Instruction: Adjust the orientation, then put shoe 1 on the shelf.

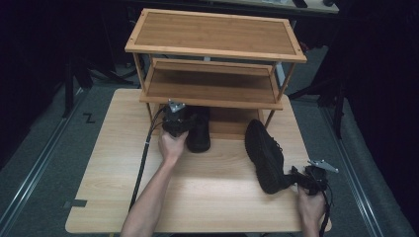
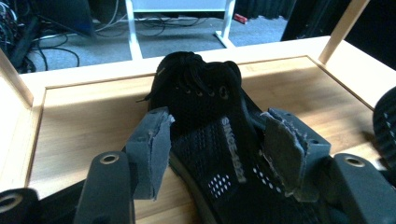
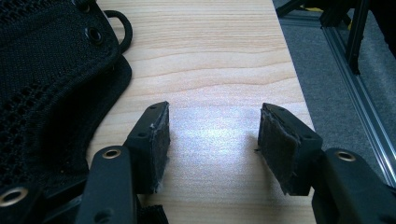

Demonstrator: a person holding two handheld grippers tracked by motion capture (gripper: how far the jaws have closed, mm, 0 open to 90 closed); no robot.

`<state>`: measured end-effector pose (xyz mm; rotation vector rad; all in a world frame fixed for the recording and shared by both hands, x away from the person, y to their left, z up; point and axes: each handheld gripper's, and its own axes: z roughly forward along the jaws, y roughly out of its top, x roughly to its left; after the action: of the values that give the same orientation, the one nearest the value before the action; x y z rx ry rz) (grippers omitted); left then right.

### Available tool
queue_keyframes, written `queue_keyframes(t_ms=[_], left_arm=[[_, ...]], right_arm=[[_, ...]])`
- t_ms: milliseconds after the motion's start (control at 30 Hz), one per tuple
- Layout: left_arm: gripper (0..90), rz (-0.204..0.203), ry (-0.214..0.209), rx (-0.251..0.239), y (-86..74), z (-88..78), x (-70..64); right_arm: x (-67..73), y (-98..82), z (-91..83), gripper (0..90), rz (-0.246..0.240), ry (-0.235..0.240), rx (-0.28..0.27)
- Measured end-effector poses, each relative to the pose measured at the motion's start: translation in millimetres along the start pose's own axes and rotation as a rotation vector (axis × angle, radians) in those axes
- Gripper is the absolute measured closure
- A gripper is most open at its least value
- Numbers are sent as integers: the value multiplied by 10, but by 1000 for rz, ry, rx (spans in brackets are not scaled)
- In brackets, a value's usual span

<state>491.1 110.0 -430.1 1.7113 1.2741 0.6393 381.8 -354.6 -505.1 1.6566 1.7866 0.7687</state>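
Left gripper stood at the lowest tier of the wooden shoe rack, jaws spread. The black knit sneaker lay between the two pads; in the left gripper view a gap showed on each side, so the pads did not press on it. High view: this sneaker sat upright on the bottom shelf board, toe toward the back of the rack, heel toward the gripper, which the left hand held from the near side.

Right gripper stood open over bare tabletop, nothing between its pads. The second black sneaker lay just beside its left jaw, apart from the pads. High view: that sneaker lay on the table in front of the rack's right end, its heel toward the right gripper near the table's right front corner.

Rack contents: bottom shelf held the one sneaker; the middle shelf and top shelf carried nothing visible.

Materials: rack of light wood frame with darker brown shelf boards, three tiers. Table of pale wood-grain laminate. Sneakers of black mesh knit with black laces and metal eyelets; pale lettering and small pale dots on the first one. Gripper pads of grey foam, frayed at the edges.
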Motion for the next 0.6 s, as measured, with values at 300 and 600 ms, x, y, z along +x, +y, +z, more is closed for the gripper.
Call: queue_keyframes(t_ms=[300,600], left_arm=[[408,10,-12,-15,-99,-174,41],[404,23,-20,-14,-256,-381,123]], right_arm=[[-1,2,2,434,0,2,0],[-2,4,4,431,2,6,1]])
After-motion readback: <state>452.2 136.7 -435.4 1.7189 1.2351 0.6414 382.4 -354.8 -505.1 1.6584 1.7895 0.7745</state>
